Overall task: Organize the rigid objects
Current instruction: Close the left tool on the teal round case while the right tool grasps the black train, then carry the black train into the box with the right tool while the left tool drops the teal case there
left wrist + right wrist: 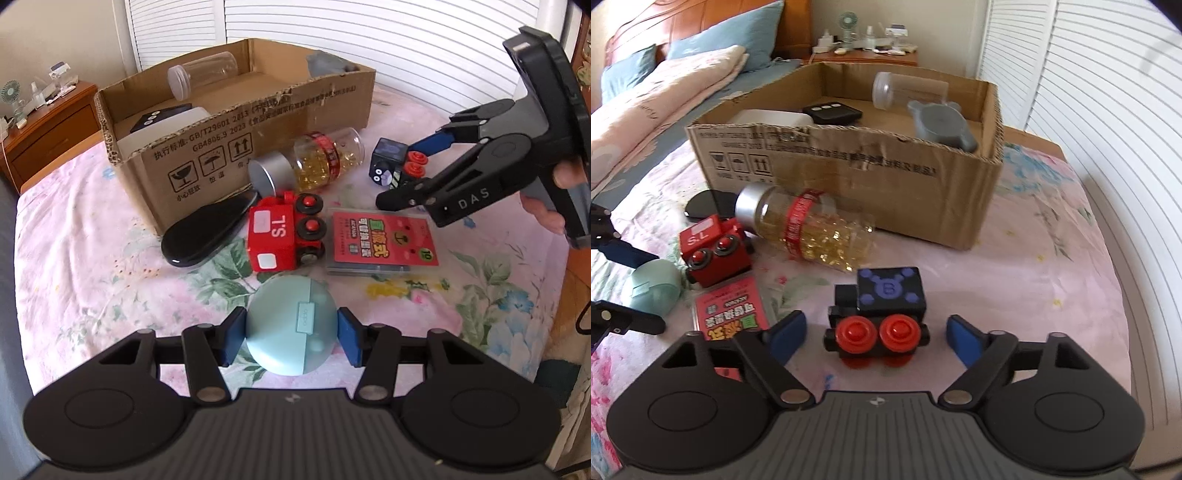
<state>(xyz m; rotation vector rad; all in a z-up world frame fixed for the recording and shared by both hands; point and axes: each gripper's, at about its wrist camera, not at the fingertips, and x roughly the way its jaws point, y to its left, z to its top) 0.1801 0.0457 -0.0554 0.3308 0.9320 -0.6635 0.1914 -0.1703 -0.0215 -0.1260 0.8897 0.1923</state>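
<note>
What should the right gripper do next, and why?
Probably close. The right gripper is open, its blue pads on either side of the black toy train without touching it, so closing would grip it for the cardboard box.

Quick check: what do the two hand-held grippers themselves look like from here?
Both match: black linkage arms with silver pivot pins, blue finger pads, round black discs and a ribbed grey body. The right hand-held gripper carries white "DAS" lettering, and a bare hand grips its handle. No sleeves visible.

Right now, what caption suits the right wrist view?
Open right hand-held gripper straddles a black toy train on the floral bedsheet, before a cardboard box.
</note>
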